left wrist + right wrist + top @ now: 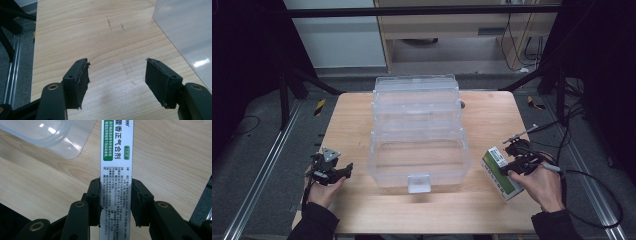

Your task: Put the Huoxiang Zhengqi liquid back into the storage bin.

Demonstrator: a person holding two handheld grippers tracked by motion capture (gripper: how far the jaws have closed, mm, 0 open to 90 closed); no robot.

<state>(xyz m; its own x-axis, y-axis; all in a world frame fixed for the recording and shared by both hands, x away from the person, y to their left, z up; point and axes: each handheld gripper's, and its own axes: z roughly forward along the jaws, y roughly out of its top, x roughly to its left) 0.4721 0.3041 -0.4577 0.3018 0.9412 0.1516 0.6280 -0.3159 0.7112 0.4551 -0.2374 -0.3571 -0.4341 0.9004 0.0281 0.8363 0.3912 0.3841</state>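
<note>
Clear storage box (419, 150) empty; right gripper (116, 202) jaws clamped on medicine carton (117, 157); left gripper (117, 75) jaws apart.

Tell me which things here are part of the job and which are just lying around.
Part of the job: green-and-white cardboard box, held by the right gripper; open clear plastic storage case.
Lying about: left gripper, open; wooden table.

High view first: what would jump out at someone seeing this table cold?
The big clear plastic organiser box in the middle of the wooden table, opened in stepped tiers that look empty. Next, the green-and-white carton near the table's right edge, clamped between the jaws of the right hand-held gripper. The left hand-held gripper sits open over bare wood, left of the box.
</note>
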